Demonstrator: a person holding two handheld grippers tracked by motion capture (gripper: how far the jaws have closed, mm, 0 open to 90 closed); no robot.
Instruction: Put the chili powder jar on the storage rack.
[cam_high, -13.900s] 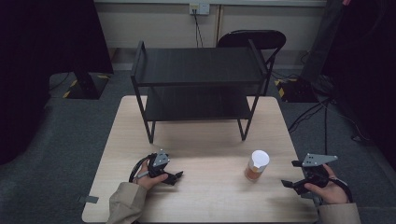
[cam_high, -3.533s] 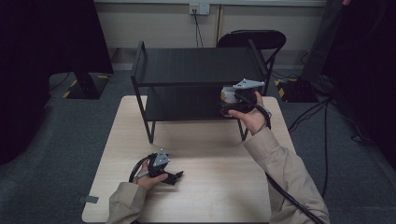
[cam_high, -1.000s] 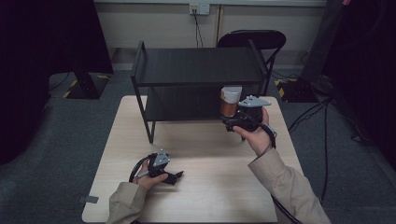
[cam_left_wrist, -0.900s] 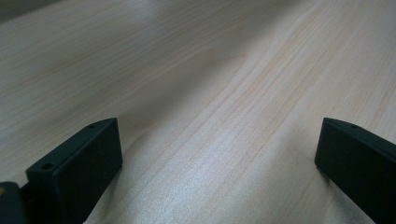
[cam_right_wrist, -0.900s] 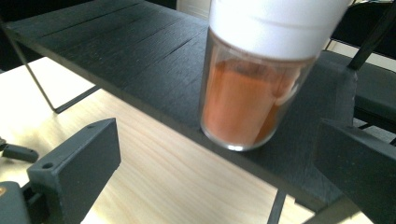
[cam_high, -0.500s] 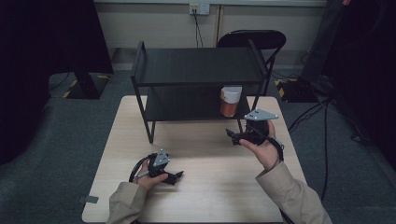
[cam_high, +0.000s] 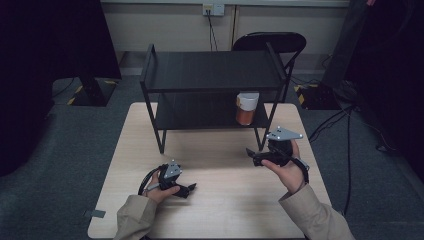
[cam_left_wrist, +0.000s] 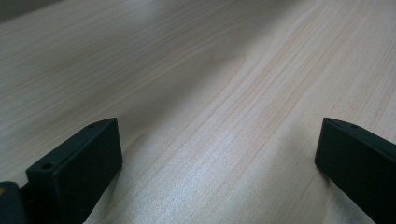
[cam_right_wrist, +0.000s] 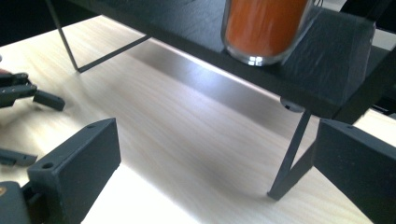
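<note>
Moved from the bench to the rack, the cup (cam_high: 247, 108) of orange contents now stands on the lower shelf (cam_high: 200, 112), near its right end. My right claw (cam_high: 251, 154) has backed off, jaws wide and empty. My left claw (cam_high: 191, 188) rests on the bench (cam_high: 225, 200), jaws wide. I judge placement complete; only parking the right claw remains.

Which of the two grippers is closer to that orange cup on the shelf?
Right. The right gripper hangs just in front of the cup, below its shelf; the left gripper rests far off on the table.
</note>
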